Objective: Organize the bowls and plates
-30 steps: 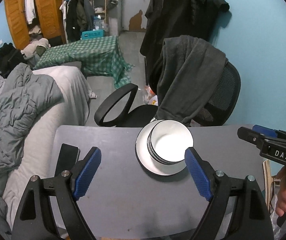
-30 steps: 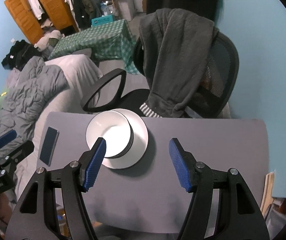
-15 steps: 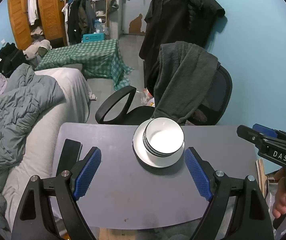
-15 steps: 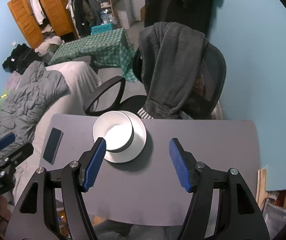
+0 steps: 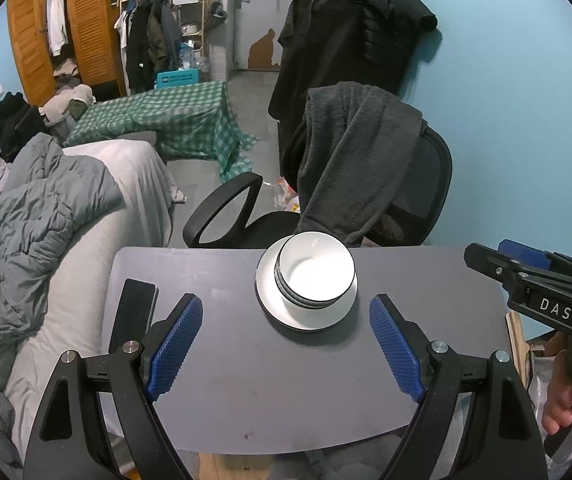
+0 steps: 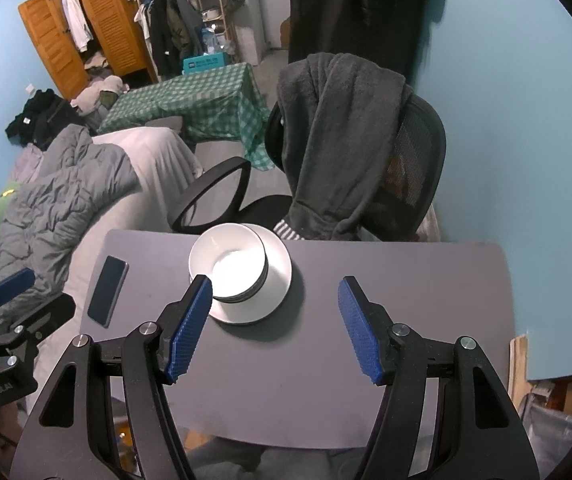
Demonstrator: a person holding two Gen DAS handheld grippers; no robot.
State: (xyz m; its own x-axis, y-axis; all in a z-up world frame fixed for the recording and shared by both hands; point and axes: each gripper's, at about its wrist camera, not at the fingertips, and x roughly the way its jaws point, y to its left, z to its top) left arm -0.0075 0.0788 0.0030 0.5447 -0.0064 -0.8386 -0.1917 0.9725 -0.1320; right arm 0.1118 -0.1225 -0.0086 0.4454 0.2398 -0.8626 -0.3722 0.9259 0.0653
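Your left claw is wide open and holds nothing — only bare gray surface shows between its blue pads. Your right claw is wide open too, with nothing in it. Both hang above the near part of the surface and point down at it.

The stack of bowls sits on the white plate, on the far side of the surface, close to its middle. The bowls are white with dark rims, one inside the other. Neither claw touches them.

A dark phone lies flat on the left side of the surface, well apart from the plate. A black chair with a gray robe over it stands just past the far edge.
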